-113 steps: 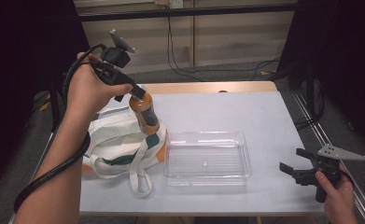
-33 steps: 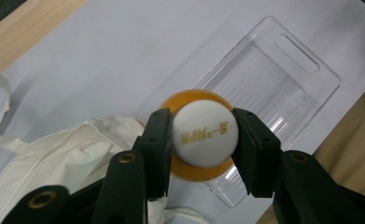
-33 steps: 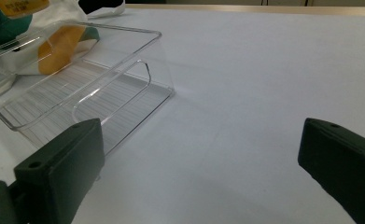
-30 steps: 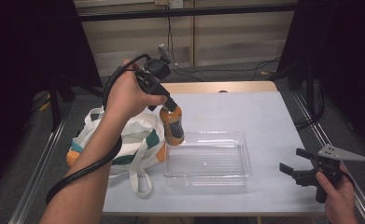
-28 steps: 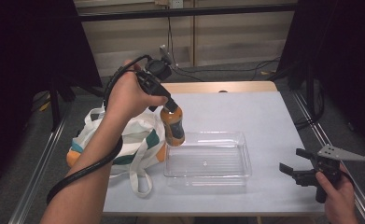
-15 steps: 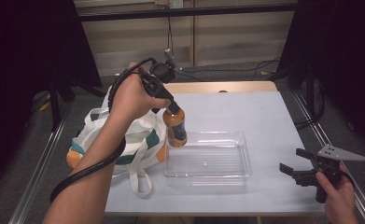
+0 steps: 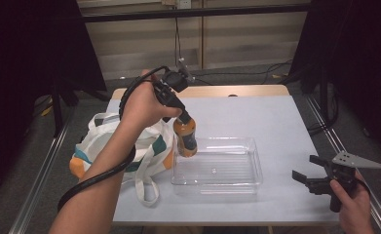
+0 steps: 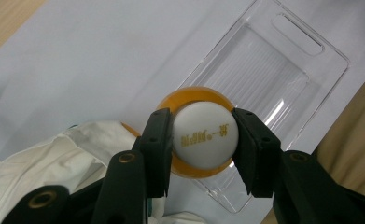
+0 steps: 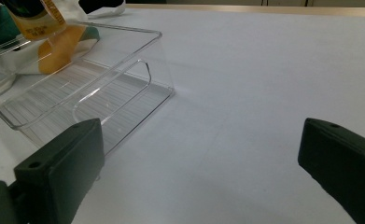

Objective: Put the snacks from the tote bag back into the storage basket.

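Note:
My left gripper (image 7: 183,119) (image 8: 203,142) is shut on the white cap (image 8: 205,138) of an orange bottle (image 7: 185,138). The bottle hangs upright over the left end of a clear plastic tray (image 7: 217,165) (image 8: 264,70), its base near the tray's rim. In the right gripper view the bottle (image 9: 35,21) appears at the upper left behind the tray (image 9: 77,88). My right gripper (image 7: 309,175) (image 9: 203,163) rests near the table's front right corner, open, nothing between its jaws.
A white tote bag with teal and orange trim (image 7: 115,146) (image 8: 54,163) lies on the left of the white table (image 7: 276,122). Cables run along the floor behind the table. Bare tabletop lies between the tray and my right gripper.
My left gripper has carried the bottle from above the tote bag to the right and down, to the tray's left end. The right gripper has stayed still.

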### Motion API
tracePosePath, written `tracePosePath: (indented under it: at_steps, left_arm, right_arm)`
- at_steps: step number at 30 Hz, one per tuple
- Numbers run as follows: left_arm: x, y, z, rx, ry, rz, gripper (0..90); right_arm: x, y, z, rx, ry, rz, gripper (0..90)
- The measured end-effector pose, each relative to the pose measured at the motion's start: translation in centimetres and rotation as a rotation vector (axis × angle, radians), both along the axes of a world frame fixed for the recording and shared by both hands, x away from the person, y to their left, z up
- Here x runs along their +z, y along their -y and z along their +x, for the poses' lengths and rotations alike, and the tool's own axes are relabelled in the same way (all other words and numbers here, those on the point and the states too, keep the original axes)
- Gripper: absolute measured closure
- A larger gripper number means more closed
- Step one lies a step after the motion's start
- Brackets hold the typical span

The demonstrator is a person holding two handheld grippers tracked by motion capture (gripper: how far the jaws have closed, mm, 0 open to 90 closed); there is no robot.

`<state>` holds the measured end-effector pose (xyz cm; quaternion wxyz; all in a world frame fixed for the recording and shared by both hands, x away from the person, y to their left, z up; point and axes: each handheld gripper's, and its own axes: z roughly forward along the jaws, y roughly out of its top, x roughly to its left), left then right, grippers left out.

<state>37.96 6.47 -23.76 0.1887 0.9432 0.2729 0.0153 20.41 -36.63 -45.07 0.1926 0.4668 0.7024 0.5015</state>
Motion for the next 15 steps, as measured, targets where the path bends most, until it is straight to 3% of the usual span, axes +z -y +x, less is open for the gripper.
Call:
tracePosePath:
  at_steps: [15]
  left_arm:
    - [-1.3, 0.4, 0.5, 0.003, -0.02, 0.016, 59.5]
  right_arm:
    - [0.0, 0.0, 0.0, 0.005, -0.001, -0.003, 0.2]
